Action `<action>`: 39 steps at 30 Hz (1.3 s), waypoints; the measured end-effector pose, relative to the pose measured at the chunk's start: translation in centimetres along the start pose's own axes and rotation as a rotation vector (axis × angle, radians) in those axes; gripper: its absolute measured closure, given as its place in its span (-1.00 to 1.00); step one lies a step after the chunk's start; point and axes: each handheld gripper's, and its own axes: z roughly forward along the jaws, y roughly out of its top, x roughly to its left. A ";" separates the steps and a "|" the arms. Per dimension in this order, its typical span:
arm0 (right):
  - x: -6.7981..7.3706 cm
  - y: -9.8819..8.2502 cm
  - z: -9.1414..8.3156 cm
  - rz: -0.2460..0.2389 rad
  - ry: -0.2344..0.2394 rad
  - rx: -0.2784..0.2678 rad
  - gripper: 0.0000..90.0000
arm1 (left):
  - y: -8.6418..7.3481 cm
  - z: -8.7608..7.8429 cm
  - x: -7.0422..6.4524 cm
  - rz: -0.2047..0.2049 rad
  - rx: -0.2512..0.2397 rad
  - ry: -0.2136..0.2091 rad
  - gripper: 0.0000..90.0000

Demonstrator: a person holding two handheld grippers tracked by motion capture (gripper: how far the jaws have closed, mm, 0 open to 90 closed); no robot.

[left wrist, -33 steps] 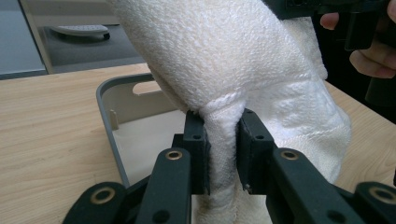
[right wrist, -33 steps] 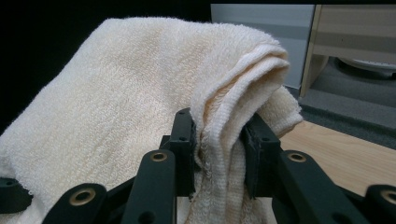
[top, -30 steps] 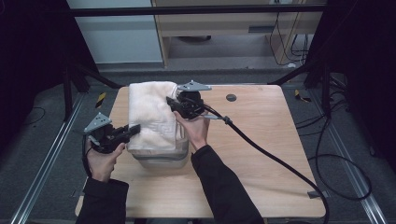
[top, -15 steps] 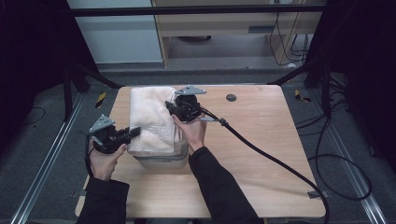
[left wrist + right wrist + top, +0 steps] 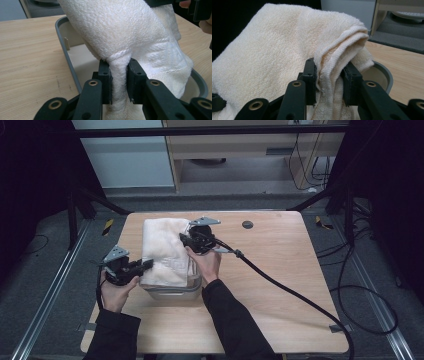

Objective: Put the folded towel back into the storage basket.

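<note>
The left hand-held gripper [image 5: 119,82] has its black, flat-faced pads pinched tight on a bunched fold of the towel [image 5: 130,32], a thick cream terry cloth with a looped nap and a stitched hem. The right hand-held gripper [image 5: 329,83] is likewise clamped on a doubled, rolled edge of the same towel. The cloth hangs stretched between the two and drapes into a grey, round-cornered plastic bin [image 5: 172,292] with smooth walls, standing on the pale wood-grain counter [image 5: 280,285]. The bin's far rim is covered by cloth; how much towel lies inside is hard to judge. Bare counter lies wide open to the right. Compared with a second ago, both hands sit lower and the towel sags deeper over the bin.
</note>
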 end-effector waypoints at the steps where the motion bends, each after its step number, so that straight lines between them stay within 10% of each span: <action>1: -0.1 -0.1 0.1 -0.002 -0.002 0.004 0.53 | -0.1 0.1 0.0 -0.001 0.003 0.002 0.66; 39: -2.0 -4.4 2.7 0.037 -0.052 0.077 0.47 | -1.9 4.0 -0.3 0.040 0.126 0.065 0.63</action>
